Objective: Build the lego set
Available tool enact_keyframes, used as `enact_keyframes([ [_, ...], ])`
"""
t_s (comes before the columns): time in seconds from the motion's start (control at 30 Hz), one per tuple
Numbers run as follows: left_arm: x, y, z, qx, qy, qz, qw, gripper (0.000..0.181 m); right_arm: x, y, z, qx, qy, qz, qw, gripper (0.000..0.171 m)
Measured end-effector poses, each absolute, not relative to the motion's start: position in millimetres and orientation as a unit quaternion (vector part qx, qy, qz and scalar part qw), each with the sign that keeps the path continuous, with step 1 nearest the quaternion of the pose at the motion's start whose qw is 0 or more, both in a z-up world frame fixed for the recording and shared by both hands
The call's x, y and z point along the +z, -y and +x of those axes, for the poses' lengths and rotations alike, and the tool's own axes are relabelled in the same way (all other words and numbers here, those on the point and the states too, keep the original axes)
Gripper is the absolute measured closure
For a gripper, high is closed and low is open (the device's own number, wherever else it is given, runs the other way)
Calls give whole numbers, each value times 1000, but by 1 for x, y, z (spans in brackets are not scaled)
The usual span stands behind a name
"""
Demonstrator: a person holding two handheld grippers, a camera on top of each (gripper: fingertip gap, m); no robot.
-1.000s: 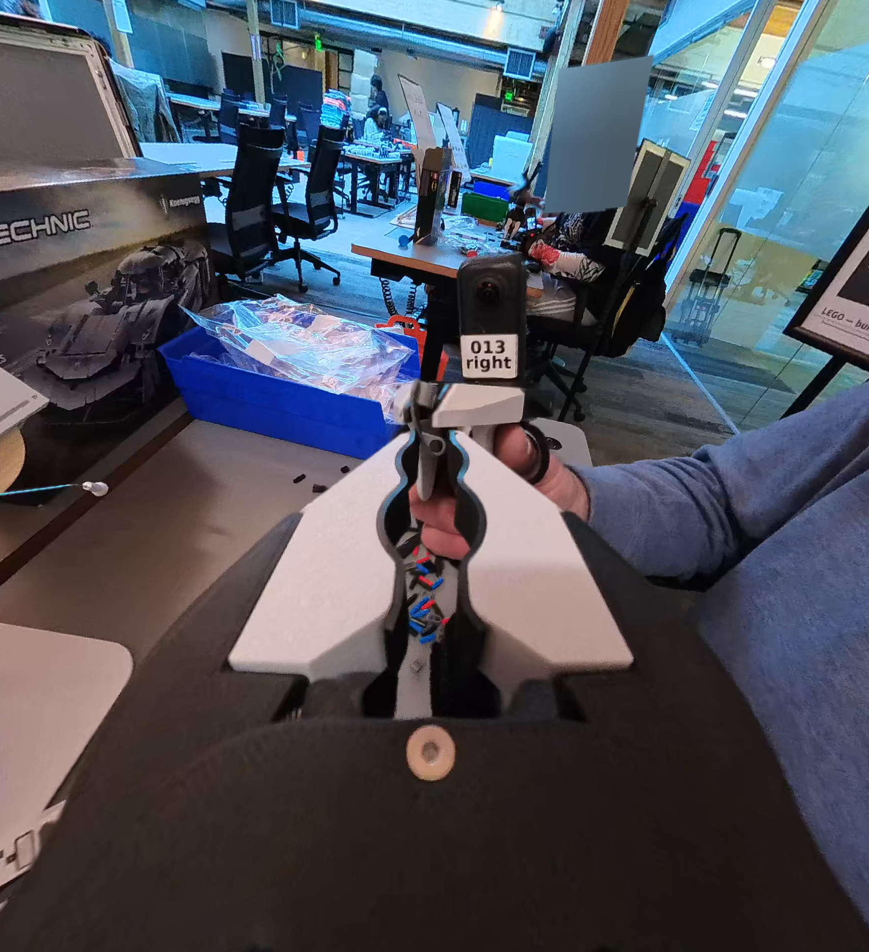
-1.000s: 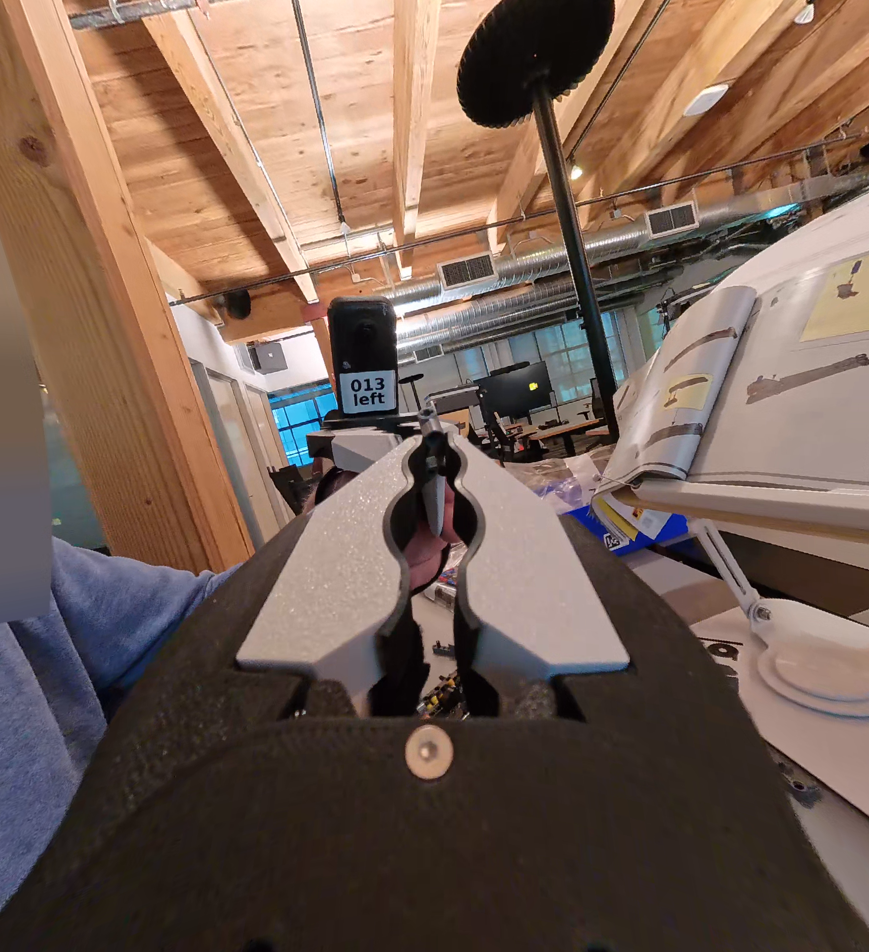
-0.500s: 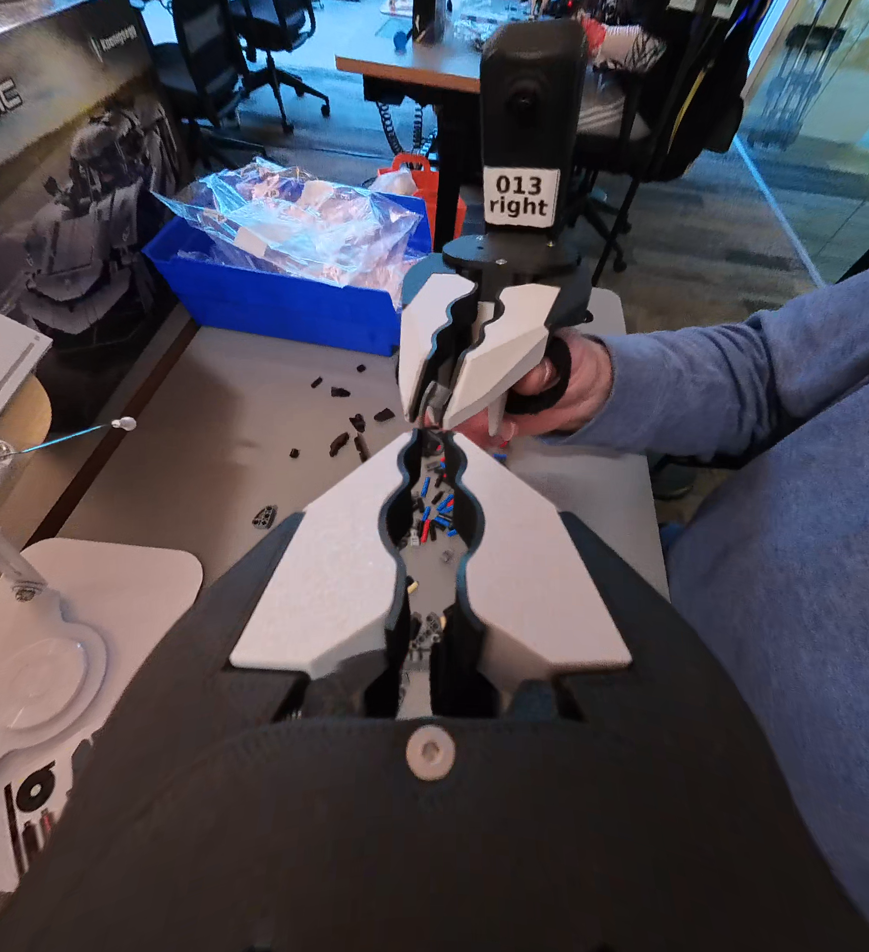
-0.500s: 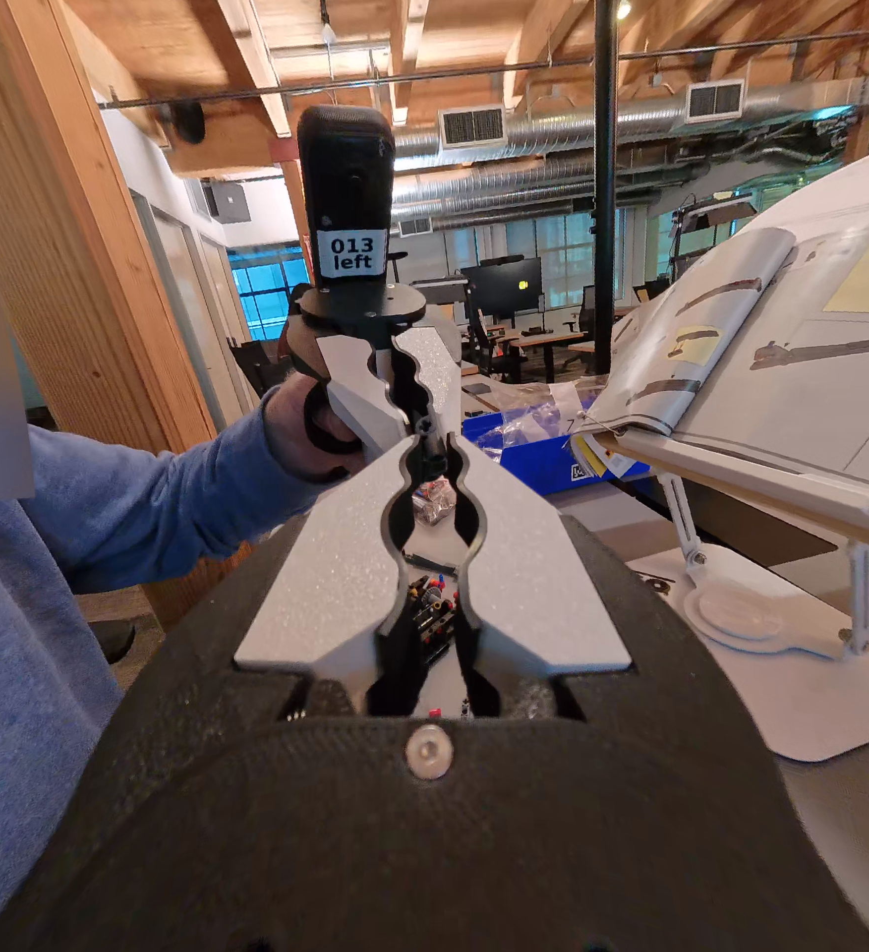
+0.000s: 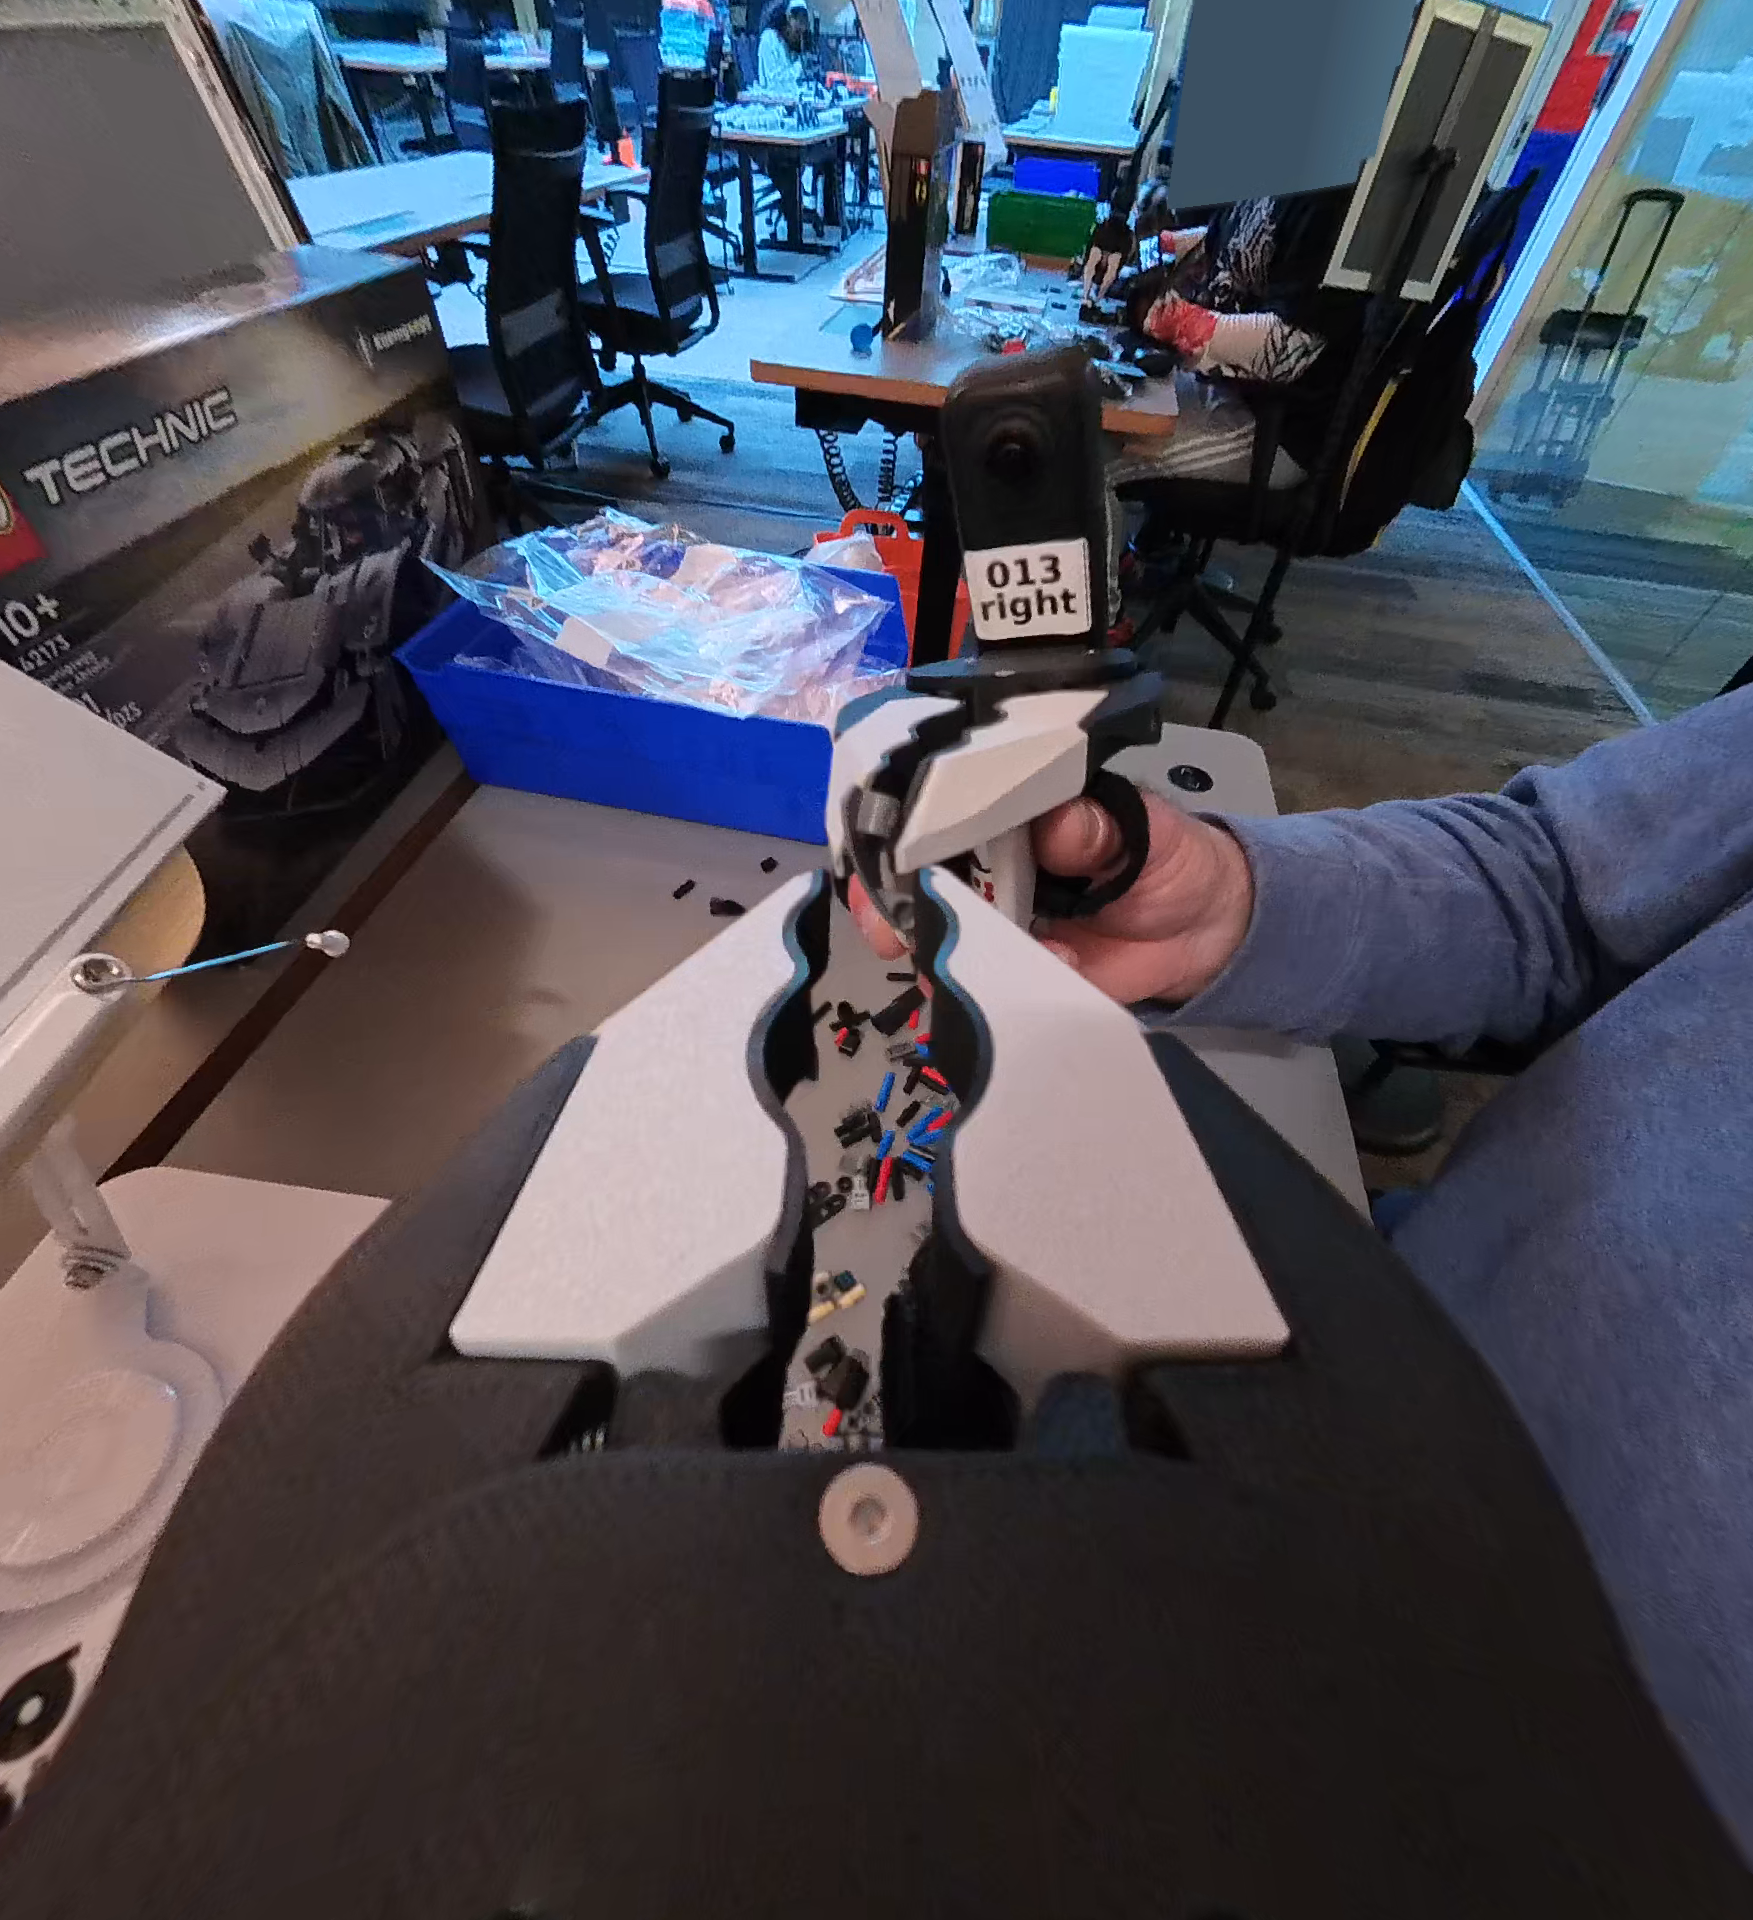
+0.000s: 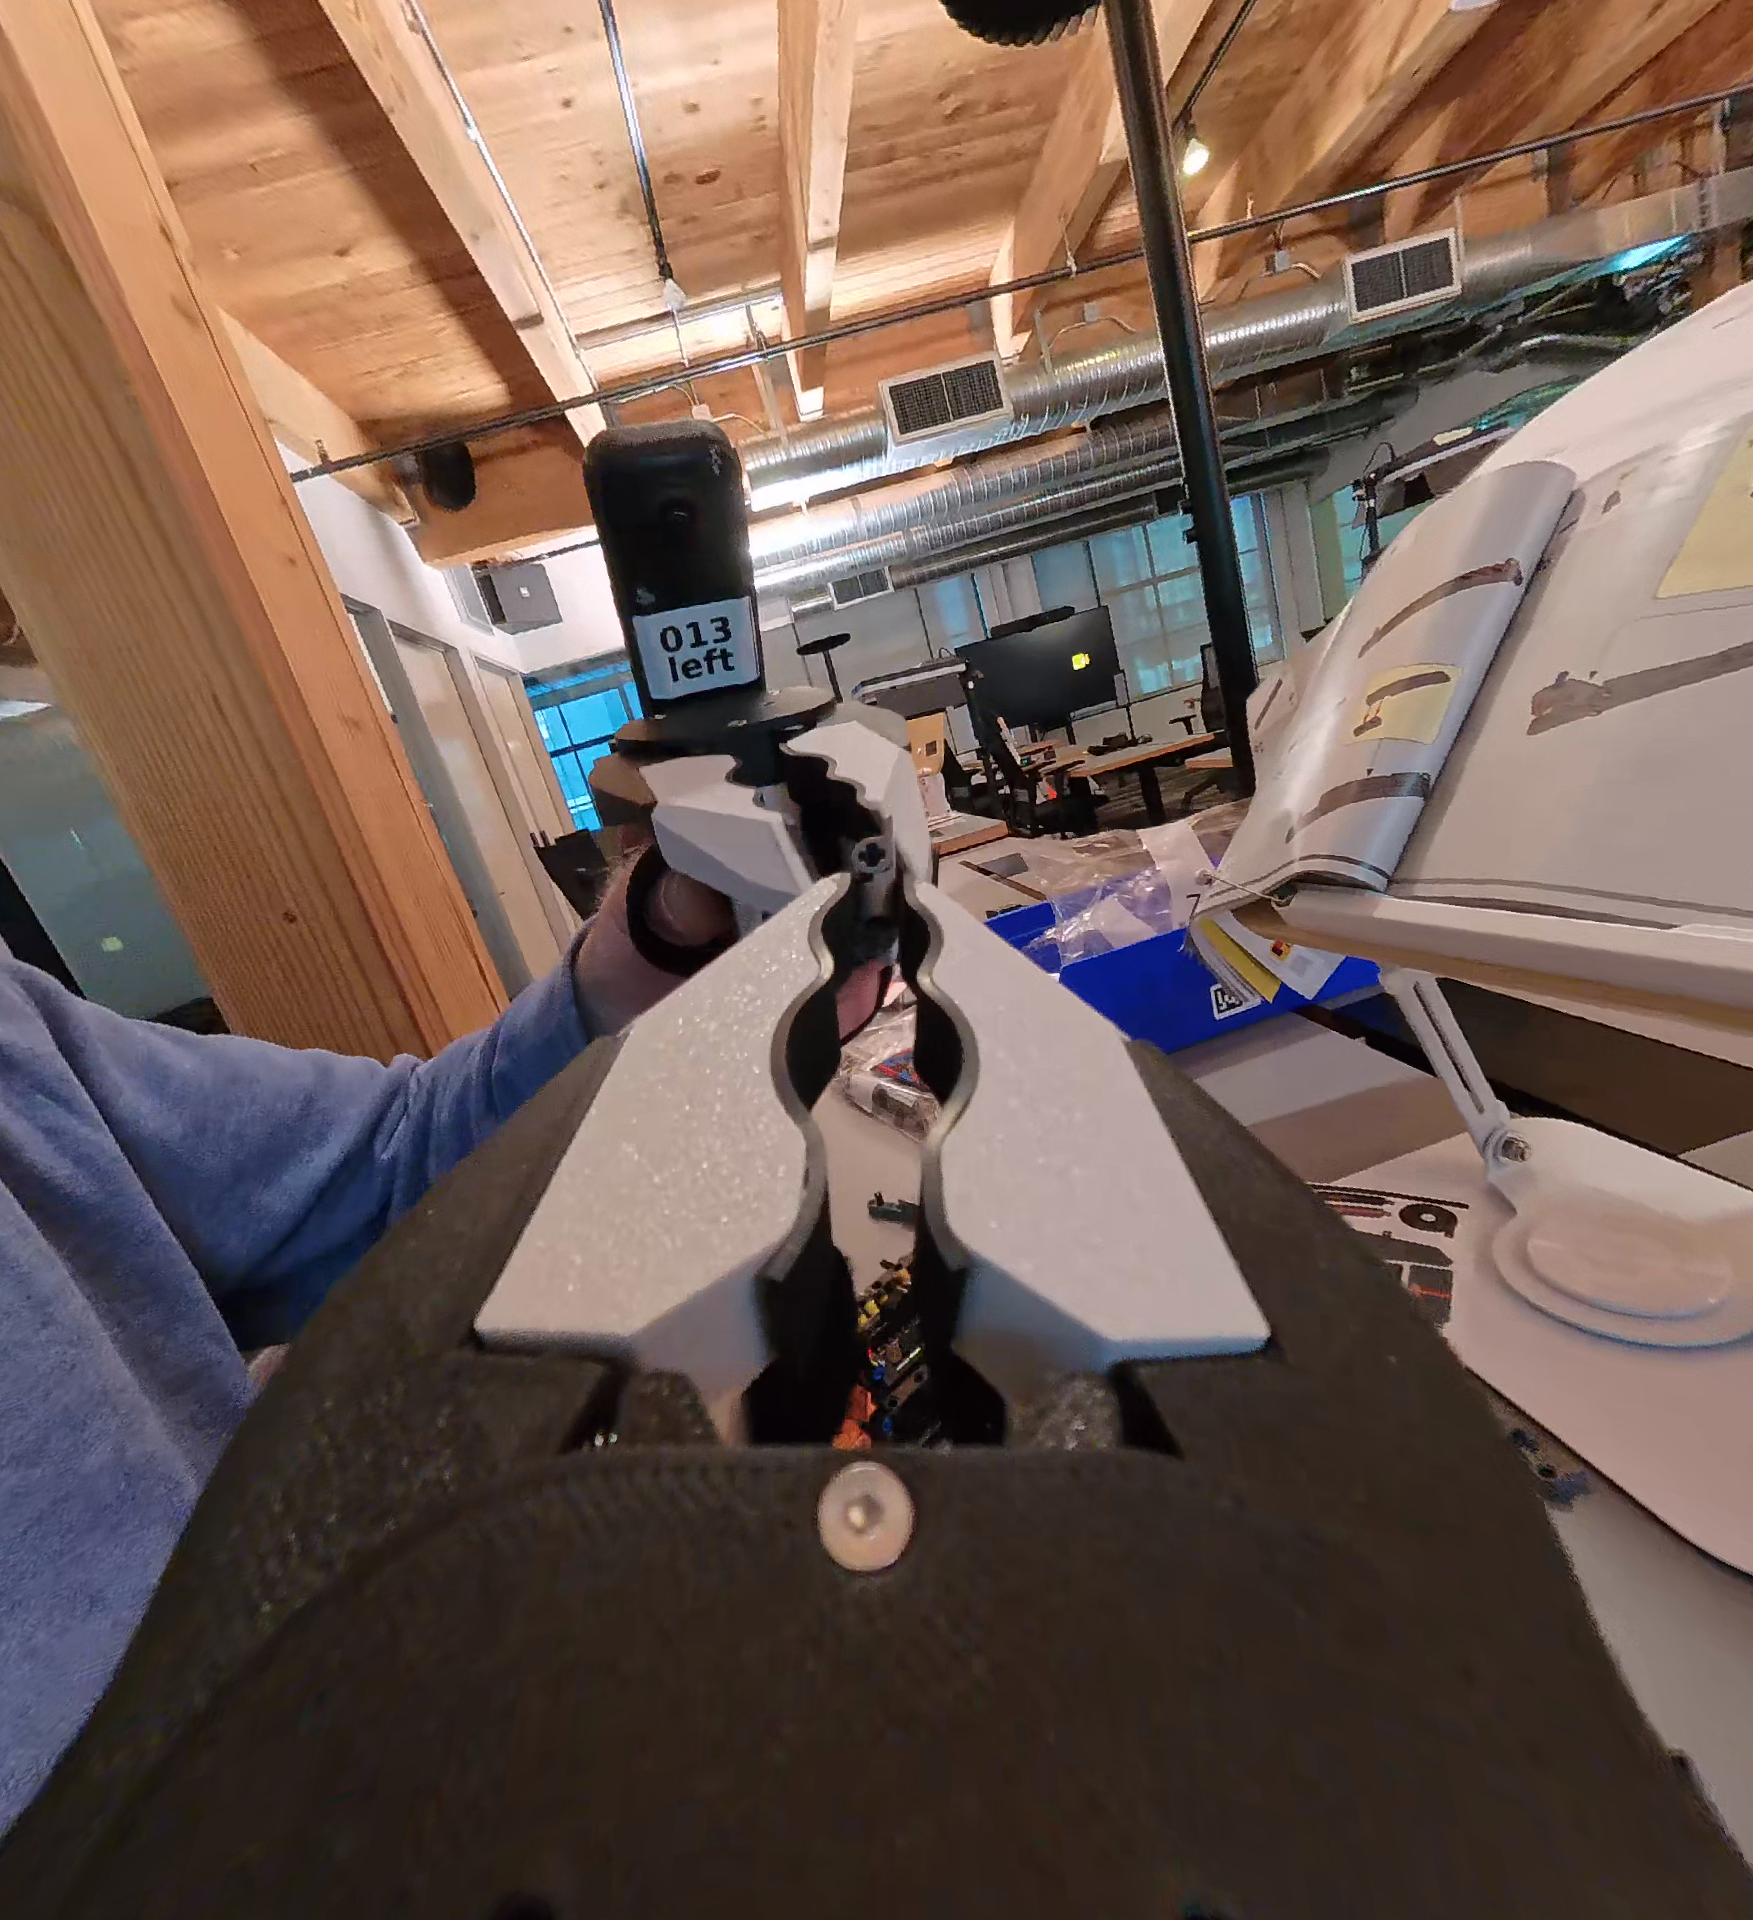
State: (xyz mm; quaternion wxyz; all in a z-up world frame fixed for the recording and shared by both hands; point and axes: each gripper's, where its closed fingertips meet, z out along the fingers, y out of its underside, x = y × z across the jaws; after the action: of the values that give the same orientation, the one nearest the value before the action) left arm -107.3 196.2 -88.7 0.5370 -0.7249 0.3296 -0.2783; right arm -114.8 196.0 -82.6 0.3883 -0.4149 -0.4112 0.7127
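Note:
My right gripper (image 6: pixel 874 894) is shut on a small dark grey lego piece (image 6: pixel 872 857) with a cross-shaped hole, held in the air above the table. In the left wrist view the right gripper (image 5: pixel 882 868) points down at me with the piece (image 5: pixel 880 821) in its tips. My left gripper (image 5: pixel 874 899) is partly open and holds nothing. The piece's lower end reaches between the left gripper's tips, close to the right-hand one. Several loose red, blue and black pieces (image 5: pixel 893 1132) lie on the grey table (image 5: pixel 539 987) below.
A lego box (image 5: pixel 176 582) and a blue bin (image 5: pixel 643 748) with plastic bags stand at the table's far left. An open instruction booklet (image 6: pixel 1578 675) rests on a white stand (image 6: pixel 1630 1299). A wooden post (image 6: pixel 124 623) rises behind. A person sits at a far desk (image 5: pixel 1225 343). Left and right tips are no more than a few centimetres apart.
Both grippers dipped toward the table half a second ago and have tilted back up. The right gripper still holds the grey piece, whose end now sits between the left gripper's tips.

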Motion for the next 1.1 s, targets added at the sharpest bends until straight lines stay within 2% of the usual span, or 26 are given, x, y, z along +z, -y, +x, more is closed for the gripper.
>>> enact_keyframes([
  [0.37, -82, -194, -102, -306, -339, -713, 533, 173, -86, -187, -116, 681, 457, -407, 402, 167],
  [0.77, -82, -175, -97, -385, -346, -688, 509, 179, -89, -168, -110, 676, 522, -378, 357, 167],
  [1.1, -85, -168, -106, -388, -305, -664, 561, 181, -95, -161, -116, 652, 544, -403, 342, 163],
])
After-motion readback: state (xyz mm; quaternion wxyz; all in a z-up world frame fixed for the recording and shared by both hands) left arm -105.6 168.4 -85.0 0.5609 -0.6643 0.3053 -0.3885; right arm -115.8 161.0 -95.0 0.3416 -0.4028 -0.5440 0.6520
